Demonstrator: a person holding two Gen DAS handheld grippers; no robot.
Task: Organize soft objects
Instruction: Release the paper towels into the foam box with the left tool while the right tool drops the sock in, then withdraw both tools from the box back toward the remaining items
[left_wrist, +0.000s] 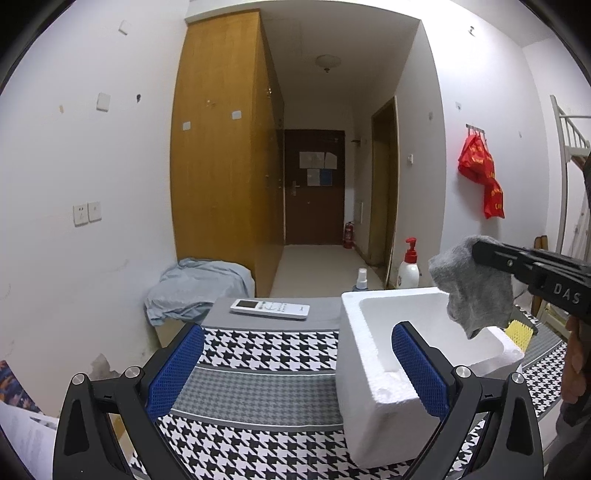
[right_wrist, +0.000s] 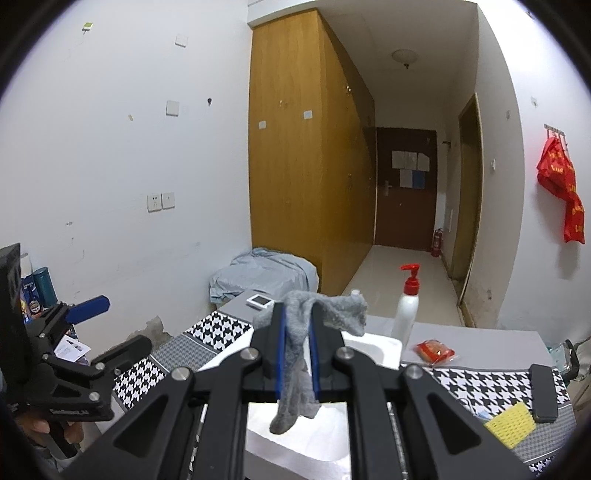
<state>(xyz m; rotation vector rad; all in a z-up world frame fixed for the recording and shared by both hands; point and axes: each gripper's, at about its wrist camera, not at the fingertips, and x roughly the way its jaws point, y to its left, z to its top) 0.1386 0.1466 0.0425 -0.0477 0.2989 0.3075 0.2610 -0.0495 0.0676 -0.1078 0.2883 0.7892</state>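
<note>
My right gripper (right_wrist: 297, 325) is shut on a grey sock (right_wrist: 295, 369) that hangs down between its blue pads above a white foam box (right_wrist: 384, 349). In the left wrist view the sock (left_wrist: 472, 284) dangles from the right gripper (left_wrist: 480, 251) over the open foam box (left_wrist: 373, 406). My left gripper (left_wrist: 295, 354) is open and empty, its blue pads apart, low over the houndstooth tablecloth (left_wrist: 258, 350), with its right finger in front of the box. The left gripper also shows in the right wrist view (right_wrist: 110, 325).
A white remote (left_wrist: 269, 309) lies at the table's far edge. A white pump bottle (right_wrist: 406, 314), a red packet (right_wrist: 436, 350), a yellow sponge (right_wrist: 511, 424) and a black object (right_wrist: 543, 391) sit to the right. Blue cloth (left_wrist: 199, 288) covers a stand beyond.
</note>
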